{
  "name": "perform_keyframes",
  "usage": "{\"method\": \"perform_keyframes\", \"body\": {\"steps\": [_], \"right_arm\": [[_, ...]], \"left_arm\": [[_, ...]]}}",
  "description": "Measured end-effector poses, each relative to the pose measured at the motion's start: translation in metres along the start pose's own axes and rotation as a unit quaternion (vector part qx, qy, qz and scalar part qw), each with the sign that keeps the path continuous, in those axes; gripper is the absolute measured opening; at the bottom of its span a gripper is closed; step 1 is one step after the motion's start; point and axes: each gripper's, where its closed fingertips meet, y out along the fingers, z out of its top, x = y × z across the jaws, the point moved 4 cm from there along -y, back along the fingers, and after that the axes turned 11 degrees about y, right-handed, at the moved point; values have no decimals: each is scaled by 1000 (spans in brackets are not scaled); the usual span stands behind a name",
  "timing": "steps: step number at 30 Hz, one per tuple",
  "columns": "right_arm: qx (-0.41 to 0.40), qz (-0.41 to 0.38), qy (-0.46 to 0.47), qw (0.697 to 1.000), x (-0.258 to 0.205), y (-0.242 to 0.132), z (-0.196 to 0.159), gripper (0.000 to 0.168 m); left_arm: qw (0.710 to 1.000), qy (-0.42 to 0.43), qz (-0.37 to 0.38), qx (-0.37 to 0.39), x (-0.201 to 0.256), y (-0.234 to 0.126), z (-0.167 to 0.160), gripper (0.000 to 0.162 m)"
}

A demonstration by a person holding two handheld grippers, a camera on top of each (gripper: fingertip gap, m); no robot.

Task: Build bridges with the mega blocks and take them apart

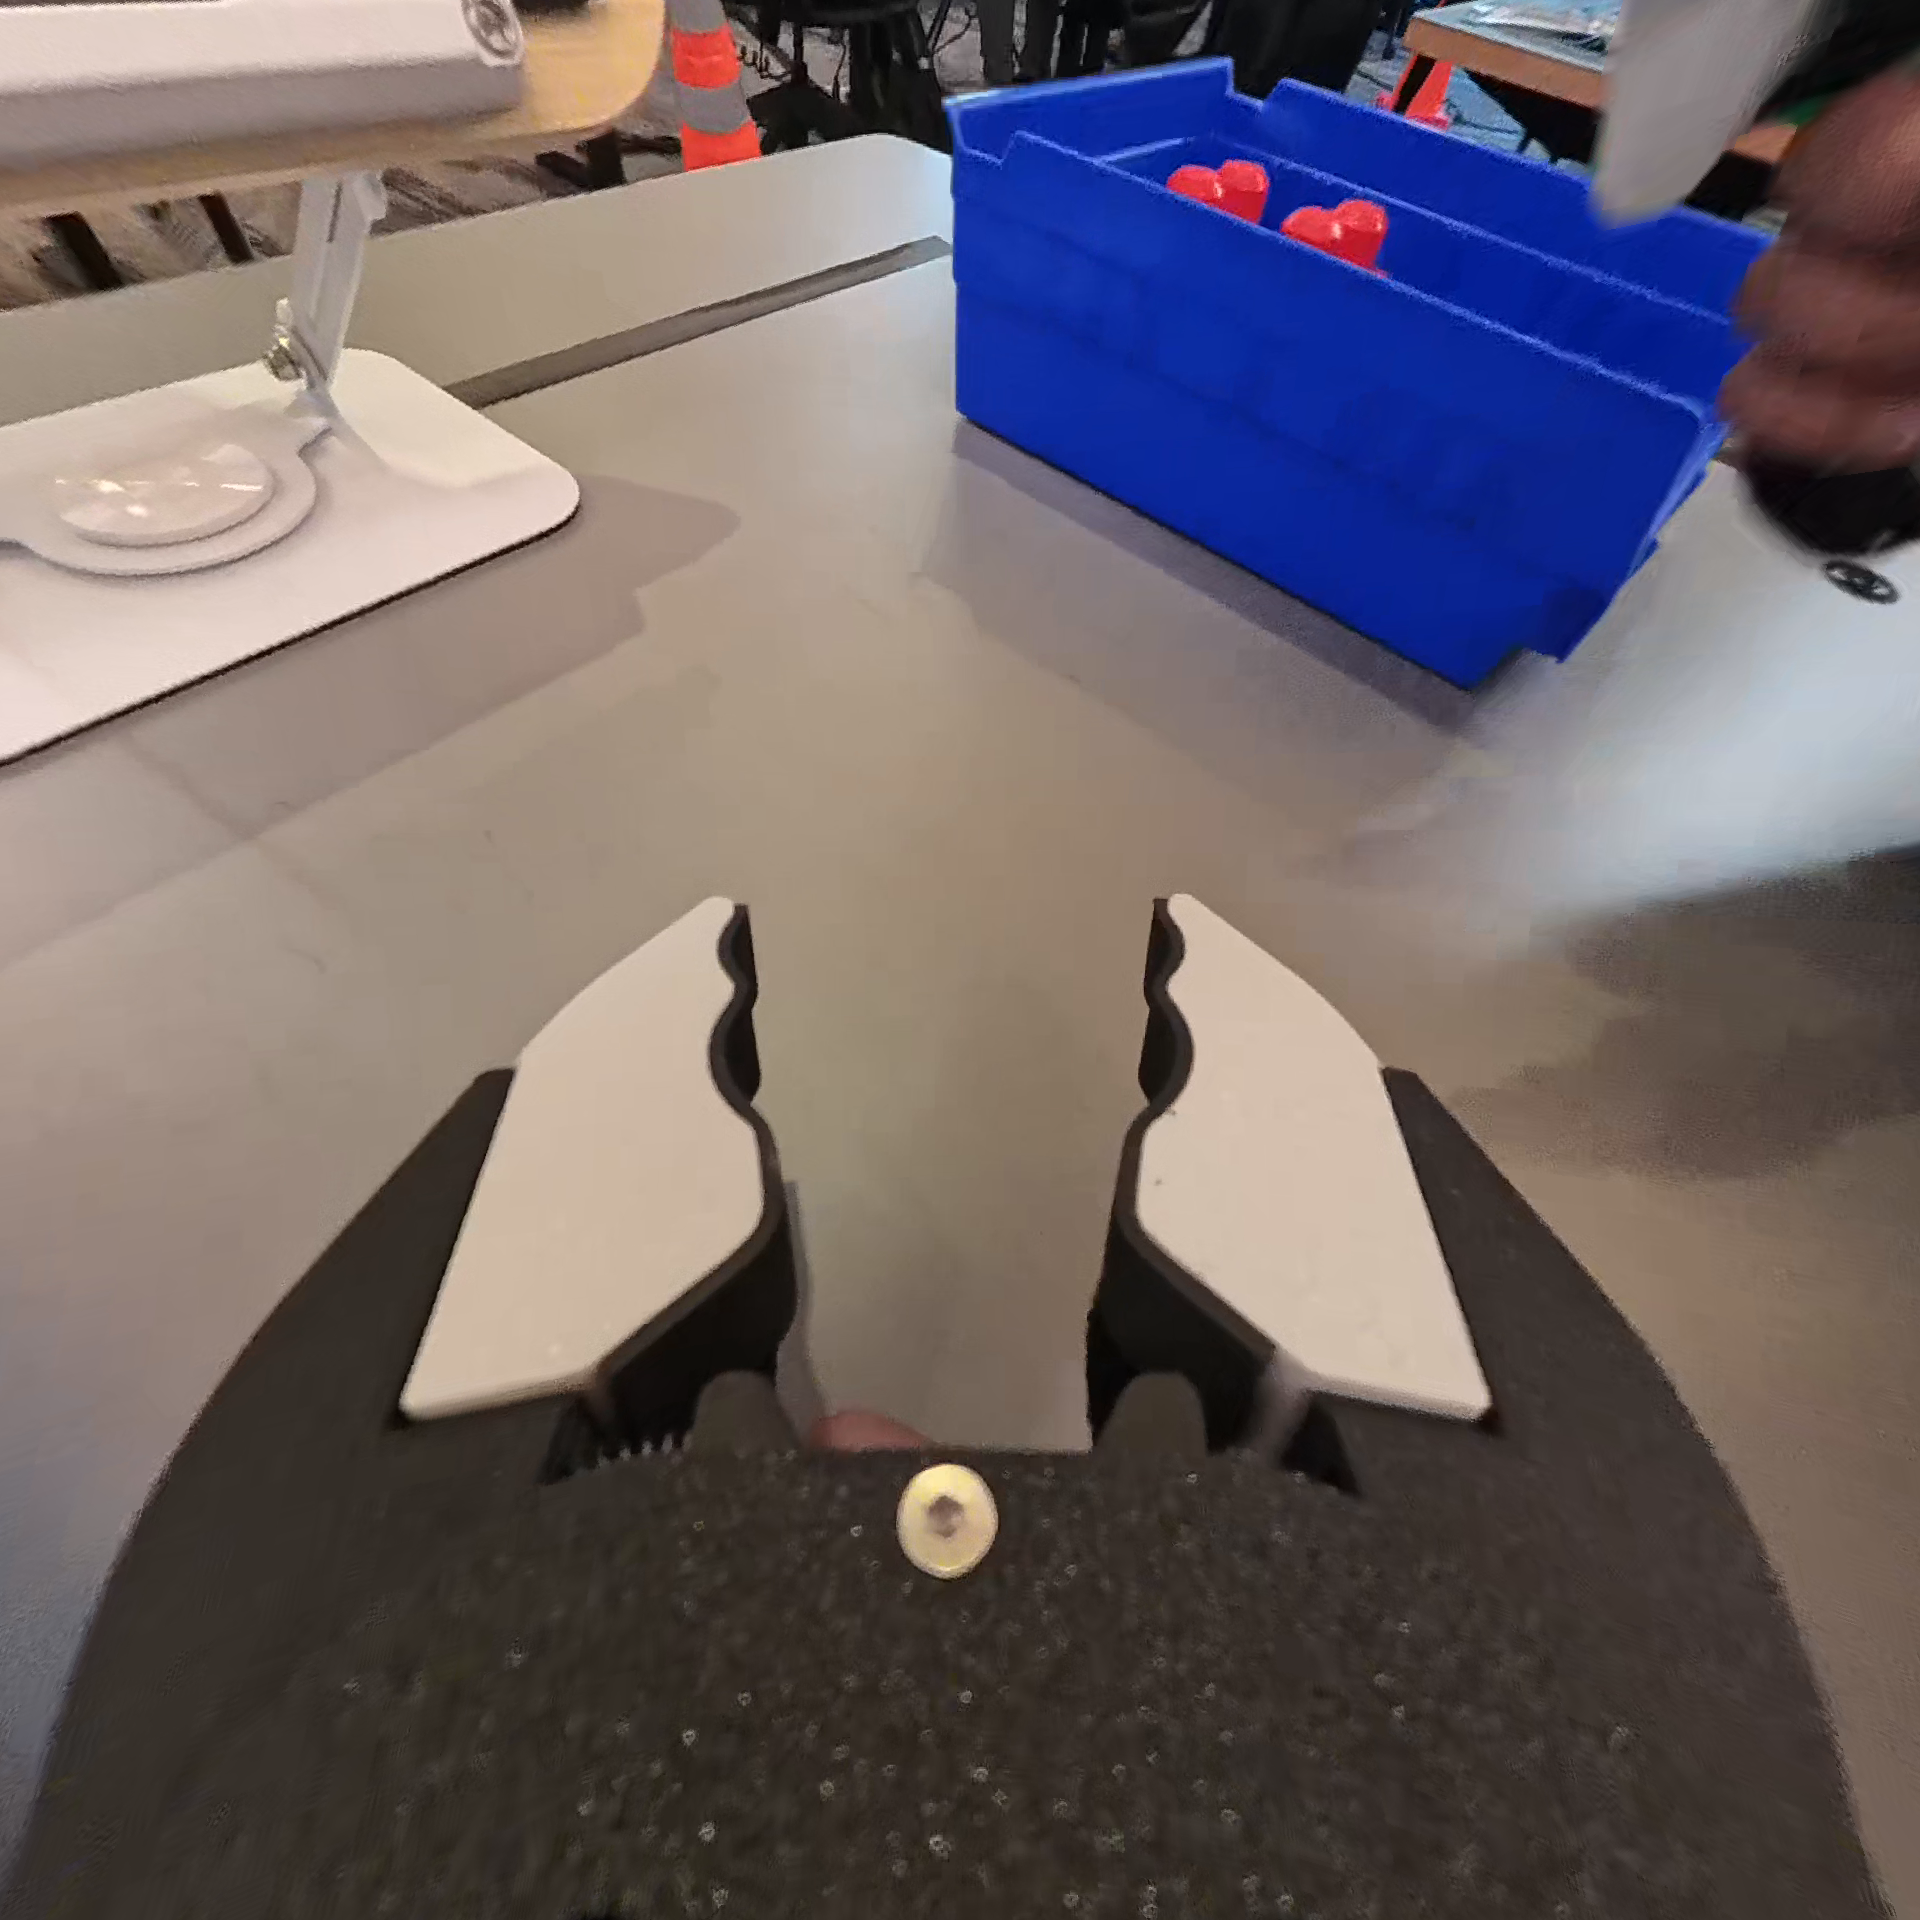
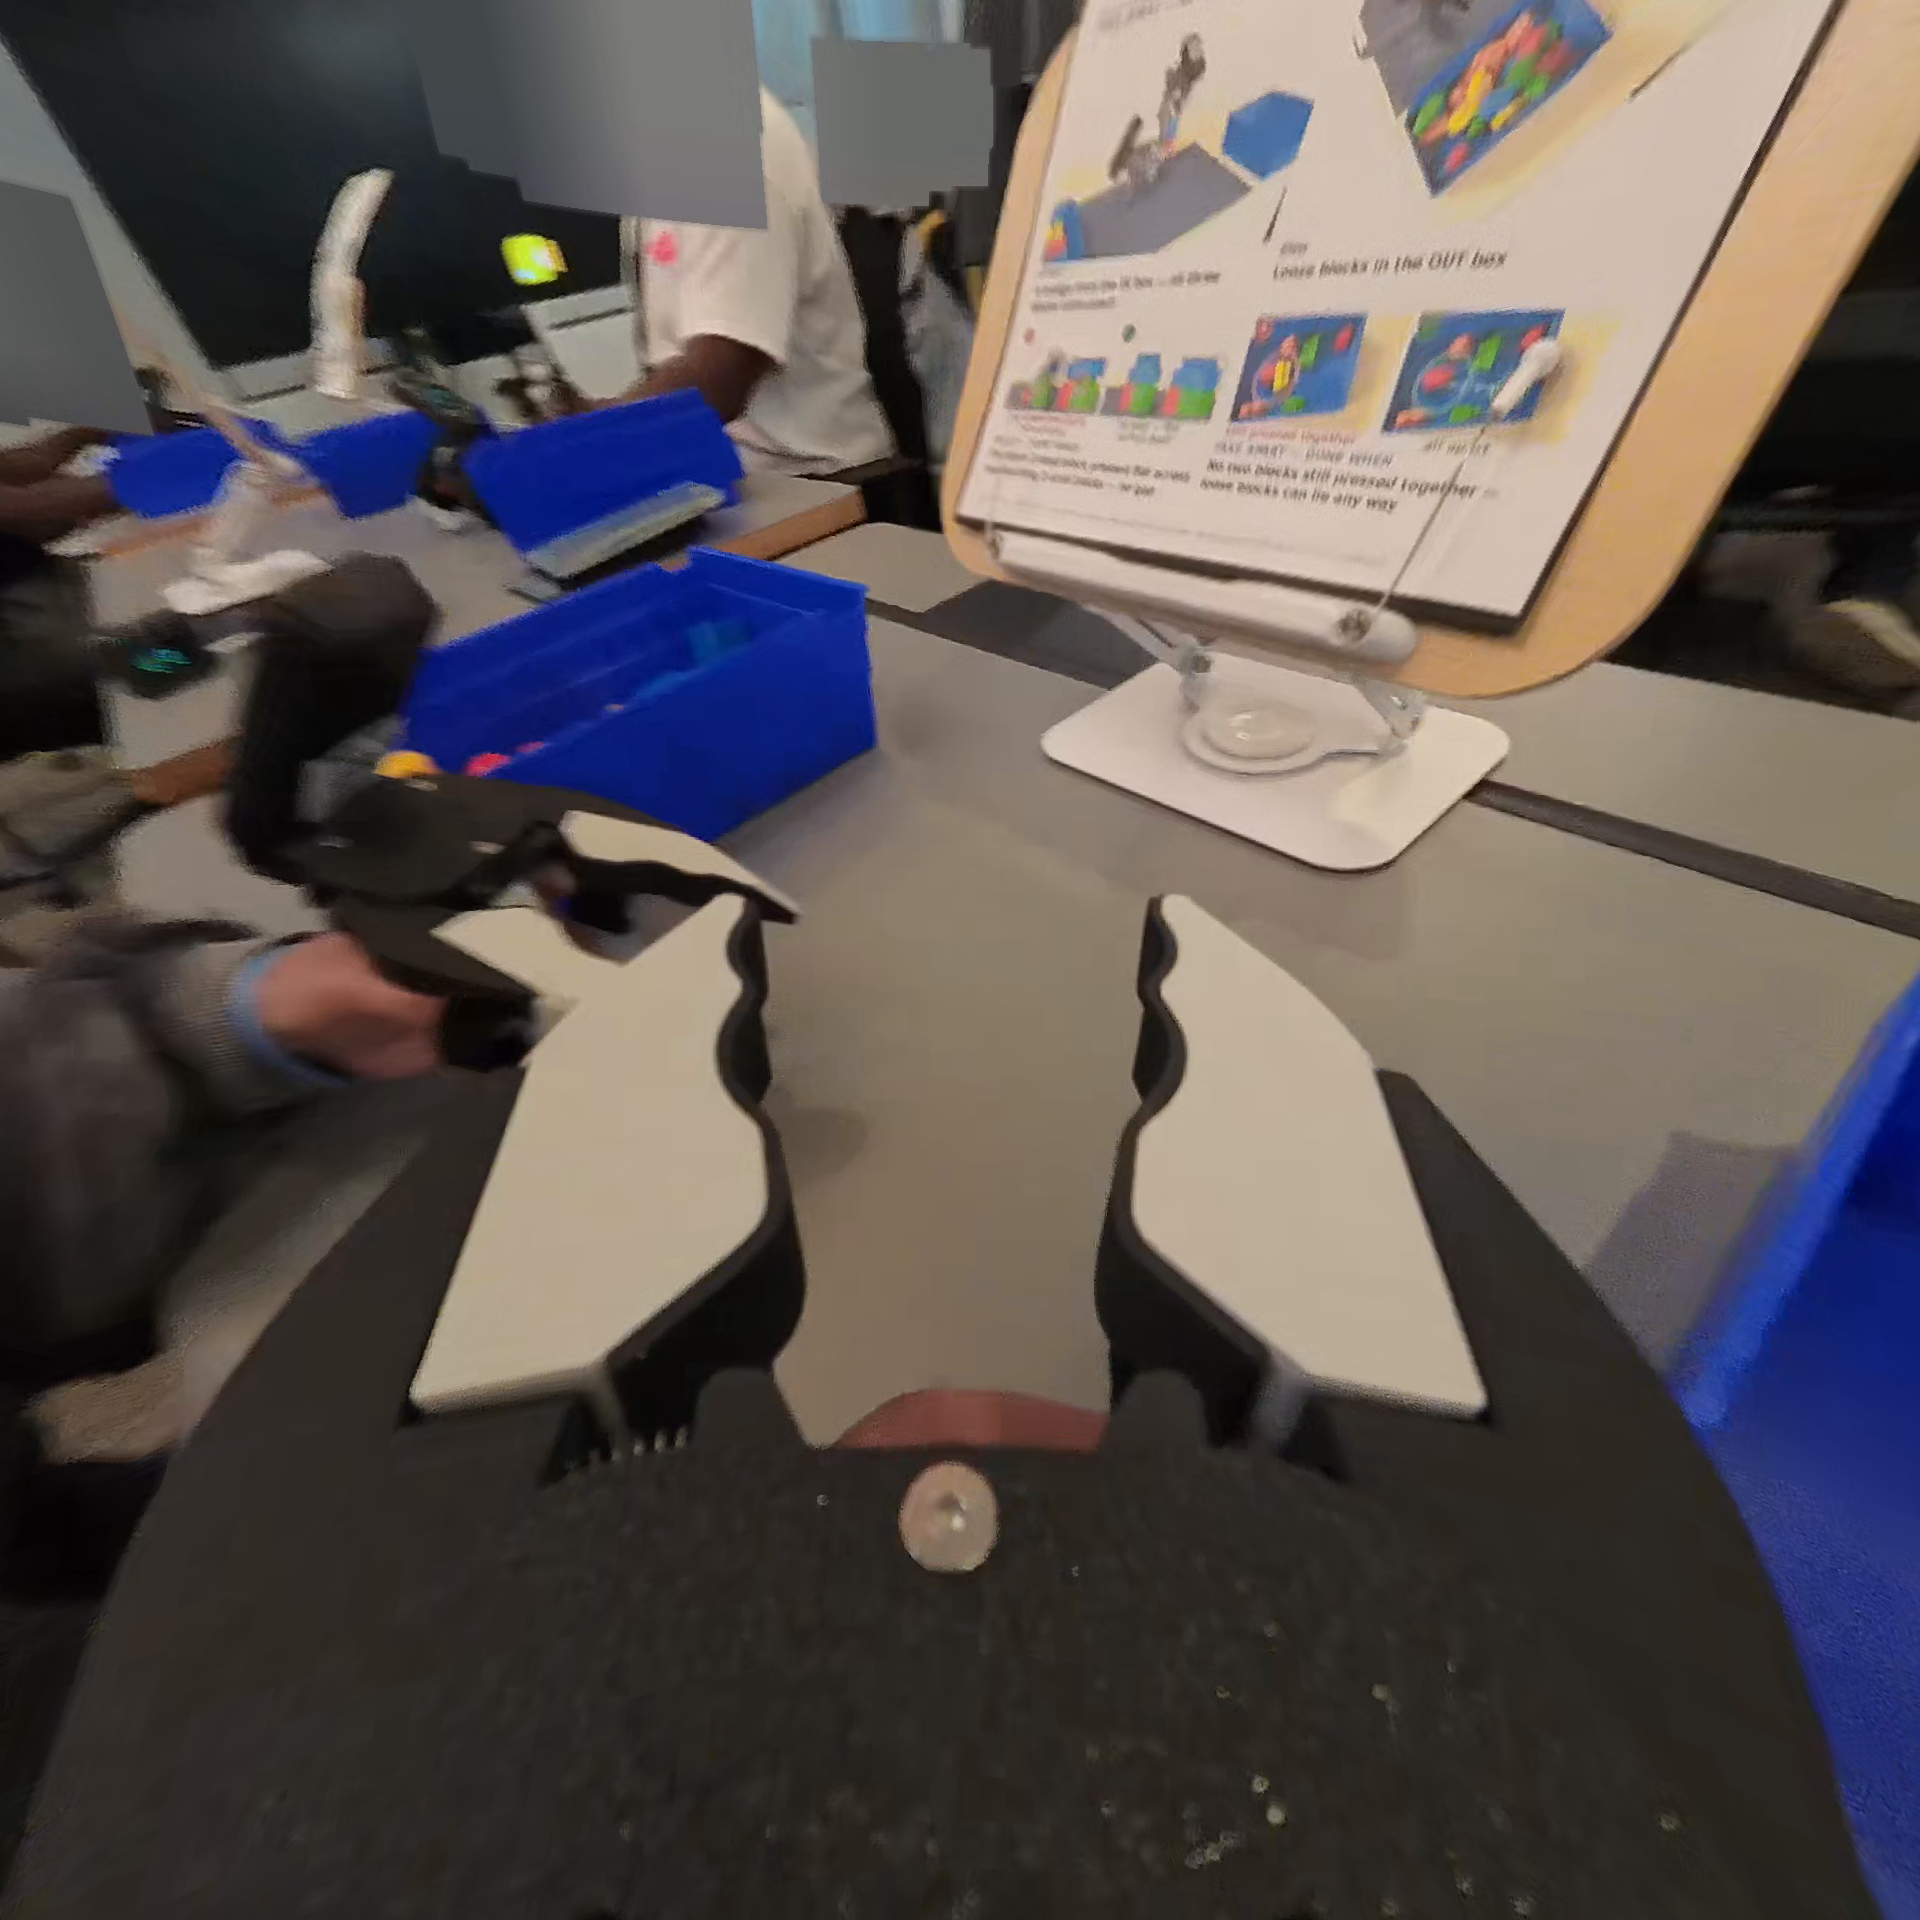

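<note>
Grey and smooth, the table point(image 1: 831, 675) carries no block yet between your tools, so nothing is built so far as these views show. Your left gripper point(image 1: 951, 914) stands wide apart and holds nothing; your right gripper point(image 2: 951, 914) is the same, spread and empty over bare tabletop.

The mega blocks point(image 1: 1278, 208) sit in the blue bin point(image 1: 1299, 436) ahead and to the right in the left wrist view: glossy red plastic with rounded studs poking above an inner wall. A second blue bin point(image 2: 665, 686) in the right wrist view shows blue, yellow and red pieces, too blurred to tell shapes.

Watch the bin walls. They are thin, stiff plastic with stepped rims, and a finger coming in low could catch the edge and shove the whole bin along the slick table. Round studs may also slip out of the scalloped black pads point(image 1: 743, 1029) if you pinch them off-centre. The instruction stand point(image 2: 1278, 769) has a broad white base near your working area; a wide swing could knock it.
</note>
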Motion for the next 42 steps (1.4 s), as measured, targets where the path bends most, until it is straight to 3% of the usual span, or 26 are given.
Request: {"method": "perform_keyframes", "body": {"steps": [4,7,15,20,24,28,32,42], "right_arm": [[18,-36,-94,995,-31,35,-56,72],[15,-48,-98,994,-42,45,-81,67],[32,-16,-23,999,-35,45,-90,59],[37,1,-16,999,-36,43,-89,55],[27,4,-39,999,-41,46,-92,54],[23,8,-56,998,-45,46,-94,53],[24,17,-57,998,-47,46,-94,53],[21,29,-56,998,-49,46,-95,49]], "left_arm": [[999,-26,-16,-17,26,-15,-15,75],[998,-48,-24,-23,41,-29,-25,78],[997,-67,-24,-13,59,-92,-24,76],[993,-13,77,-85,14,-173,-30,73],[969,-74,172,-162,-51,-214,-49,76],[944,-200,171,-199,-83,-210,-75,81],[917,-264,165,-247,-97,-202,-102,84],[897,-259,157,-323,-102,-191,-111,83]]}}
